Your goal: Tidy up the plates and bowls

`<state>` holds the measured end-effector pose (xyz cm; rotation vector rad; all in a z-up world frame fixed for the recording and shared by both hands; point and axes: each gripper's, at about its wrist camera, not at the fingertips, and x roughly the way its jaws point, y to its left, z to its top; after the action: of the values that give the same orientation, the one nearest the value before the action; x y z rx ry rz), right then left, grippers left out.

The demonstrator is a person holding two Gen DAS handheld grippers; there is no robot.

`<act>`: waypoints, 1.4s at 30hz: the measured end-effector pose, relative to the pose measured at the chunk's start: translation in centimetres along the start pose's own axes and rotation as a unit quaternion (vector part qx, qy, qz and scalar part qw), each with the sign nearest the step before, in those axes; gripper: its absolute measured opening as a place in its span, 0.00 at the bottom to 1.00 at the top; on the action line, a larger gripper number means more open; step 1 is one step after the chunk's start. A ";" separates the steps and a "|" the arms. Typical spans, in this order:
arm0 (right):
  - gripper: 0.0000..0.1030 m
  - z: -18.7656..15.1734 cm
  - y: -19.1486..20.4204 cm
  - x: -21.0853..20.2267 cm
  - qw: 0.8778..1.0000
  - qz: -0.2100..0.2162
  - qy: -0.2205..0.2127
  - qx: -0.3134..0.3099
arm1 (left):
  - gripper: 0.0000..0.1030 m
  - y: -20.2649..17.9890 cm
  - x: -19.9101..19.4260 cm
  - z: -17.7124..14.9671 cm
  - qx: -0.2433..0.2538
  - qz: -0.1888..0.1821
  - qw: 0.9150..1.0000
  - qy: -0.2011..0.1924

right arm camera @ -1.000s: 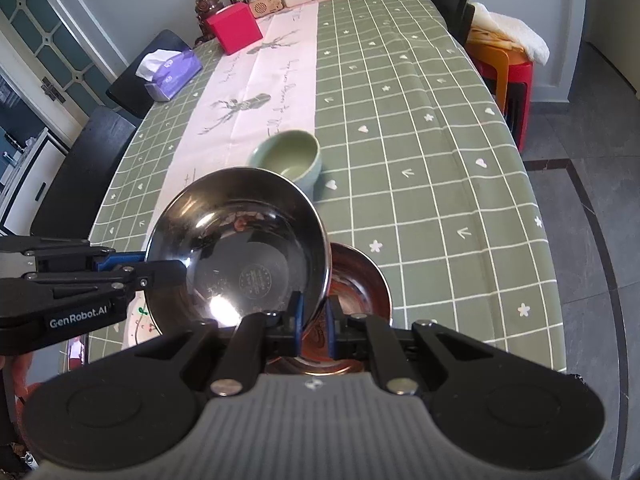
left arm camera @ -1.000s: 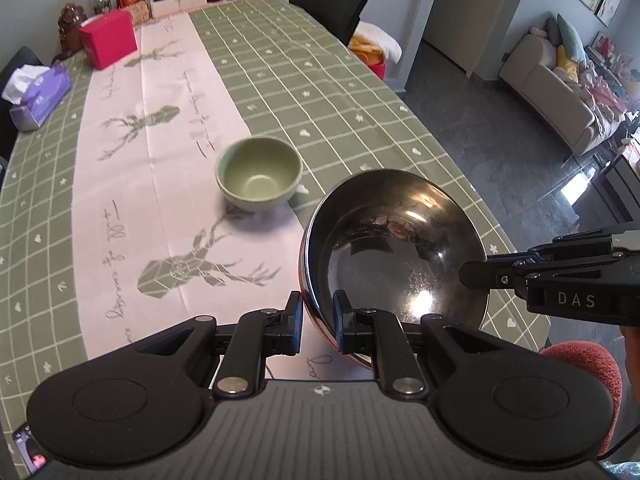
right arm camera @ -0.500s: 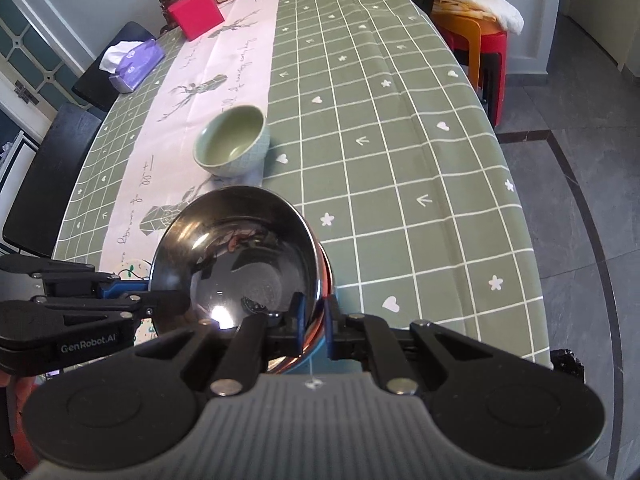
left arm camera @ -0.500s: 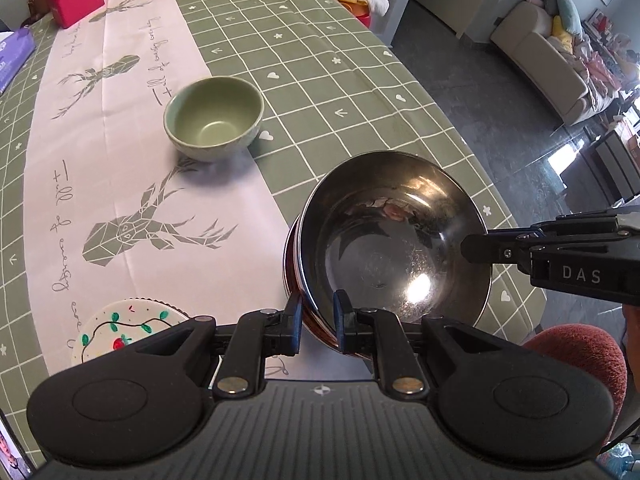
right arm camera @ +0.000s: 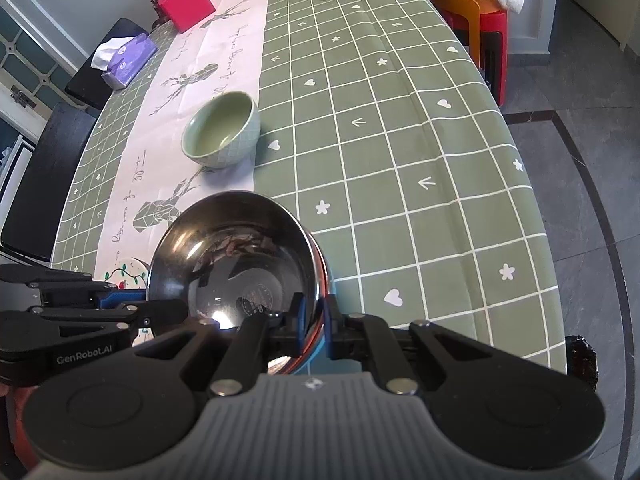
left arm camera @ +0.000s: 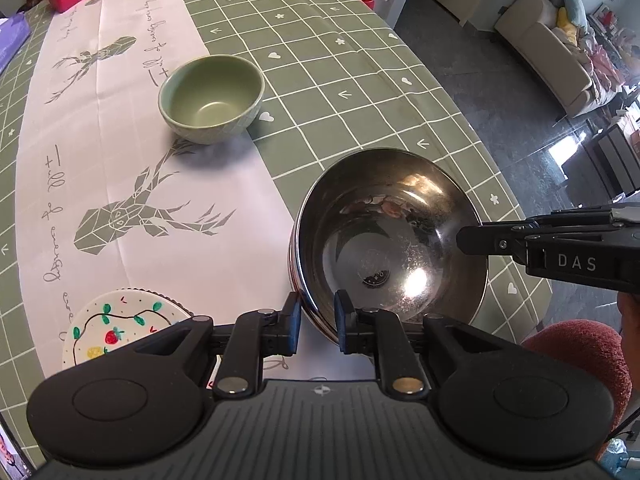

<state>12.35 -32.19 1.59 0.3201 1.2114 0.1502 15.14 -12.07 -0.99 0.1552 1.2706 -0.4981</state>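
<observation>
A shiny steel bowl sits nested in a second steel bowl whose rim shows just below it, near the table's near right edge. My left gripper straddles the bowl's near rim with a small gap each side. My right gripper straddles the opposite rim the same way; it also shows in the left wrist view. A green ceramic bowl stands upright farther along the runner, also in the right wrist view. A painted plate lies at the near left.
The table has a green checked cloth and a white deer-print runner. A pink box and purple tissue pack stand at the far end. Stools and a dark chair flank the table.
The steel bowl has come down into the second steel bowl and rests there. Both grippers' jaws have loosened from its rim. The painted plate has come further into view.
</observation>
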 end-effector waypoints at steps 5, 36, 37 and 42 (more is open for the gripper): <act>0.11 -0.1 0.2 -0.2 1.000 0.000 -0.005 -0.005 | 0.26 0.1 -0.1 0.0 0.002 0.000 1.000 0.000; 0.31 9.4 8.0 2.0 0.999 0.011 -0.040 -0.033 | 0.40 7.7 -3.8 6.9 -0.005 0.027 0.995 -0.096; 0.31 9.8 8.2 2.6 0.999 0.007 -0.036 -0.035 | 0.40 8.0 -3.4 7.1 -0.007 0.027 0.995 -0.094; 0.31 11.4 8.7 5.9 0.999 -0.014 -0.017 -0.036 | 0.40 9.4 -1.7 8.3 -0.010 0.031 0.996 -0.089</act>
<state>25.58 -24.14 2.71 0.2410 1.1726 0.1623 26.19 -6.51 1.63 0.1300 1.0932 -0.4365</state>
